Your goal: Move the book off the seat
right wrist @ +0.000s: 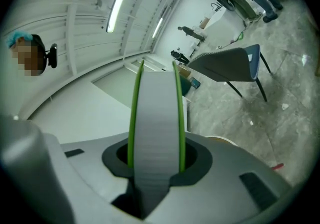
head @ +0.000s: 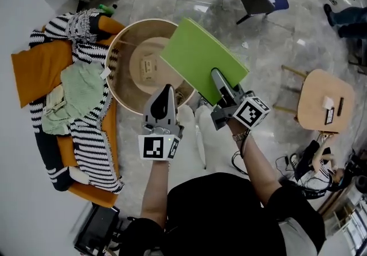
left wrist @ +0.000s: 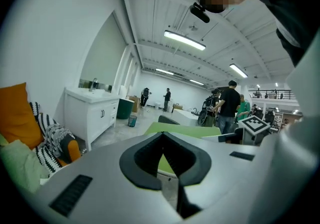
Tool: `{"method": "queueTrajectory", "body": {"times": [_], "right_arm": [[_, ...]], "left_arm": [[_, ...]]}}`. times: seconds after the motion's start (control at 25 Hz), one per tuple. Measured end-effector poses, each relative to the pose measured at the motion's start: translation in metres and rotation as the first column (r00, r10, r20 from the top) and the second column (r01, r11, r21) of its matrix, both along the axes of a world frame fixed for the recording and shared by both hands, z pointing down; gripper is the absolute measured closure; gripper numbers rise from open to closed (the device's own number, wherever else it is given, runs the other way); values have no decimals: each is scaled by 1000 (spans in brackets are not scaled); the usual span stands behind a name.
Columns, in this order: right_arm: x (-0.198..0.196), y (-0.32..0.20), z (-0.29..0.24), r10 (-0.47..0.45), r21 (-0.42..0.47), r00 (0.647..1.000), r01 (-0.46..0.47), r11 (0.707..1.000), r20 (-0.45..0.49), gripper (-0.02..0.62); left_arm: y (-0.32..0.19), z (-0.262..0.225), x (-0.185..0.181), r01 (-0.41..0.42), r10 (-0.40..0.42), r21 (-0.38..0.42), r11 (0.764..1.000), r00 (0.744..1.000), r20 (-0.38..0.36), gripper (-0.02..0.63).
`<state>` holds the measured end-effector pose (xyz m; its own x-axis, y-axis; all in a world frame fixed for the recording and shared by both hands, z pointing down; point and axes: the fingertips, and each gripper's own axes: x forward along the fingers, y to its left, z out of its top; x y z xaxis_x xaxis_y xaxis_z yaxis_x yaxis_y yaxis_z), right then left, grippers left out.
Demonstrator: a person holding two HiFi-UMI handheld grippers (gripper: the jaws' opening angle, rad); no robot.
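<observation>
Risk: the right gripper (head: 221, 84) fingers clamp the book (head: 203, 57) at one edge only, so the unsupported span may pivot, slip out or fall open, probably back onto the round seat (head: 127, 43), over whose right side it hangs tilted in the air. The left gripper (head: 166, 93) fingers are closed on nothing. The book is thin, with plain bright green covers and a pale page block (right wrist: 157, 118).

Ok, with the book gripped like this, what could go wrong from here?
1. The right gripper clamps the green book only near one edge, so it could pivot or slip out.
2. The book hangs partly over the round wooden seat; a slip might land it back there.
3. The empty left gripper is close beside it and could bump it.
</observation>
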<state>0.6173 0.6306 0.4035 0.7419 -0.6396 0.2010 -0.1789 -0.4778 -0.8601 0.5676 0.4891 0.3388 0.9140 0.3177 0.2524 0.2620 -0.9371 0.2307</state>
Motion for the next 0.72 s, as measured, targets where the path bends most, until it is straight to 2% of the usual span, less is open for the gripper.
{"method": "queueTrajectory", "body": {"times": [0.2, 0.36, 0.72], "right_arm": [[8, -17, 76, 10, -9, 997, -9, 1000, 70, 462], [8, -28, 137, 12, -59, 991, -4, 998, 136, 462], [32, -48, 218, -2, -55, 988, 11, 998, 156, 462]], "left_arm": [[-7, 67, 16, -14, 17, -49, 999, 999, 52, 595], [-15, 122, 29, -42, 48, -62, 997, 995, 90, 595], [-26, 200, 59, -80, 90, -95, 992, 990, 110, 595]]}}
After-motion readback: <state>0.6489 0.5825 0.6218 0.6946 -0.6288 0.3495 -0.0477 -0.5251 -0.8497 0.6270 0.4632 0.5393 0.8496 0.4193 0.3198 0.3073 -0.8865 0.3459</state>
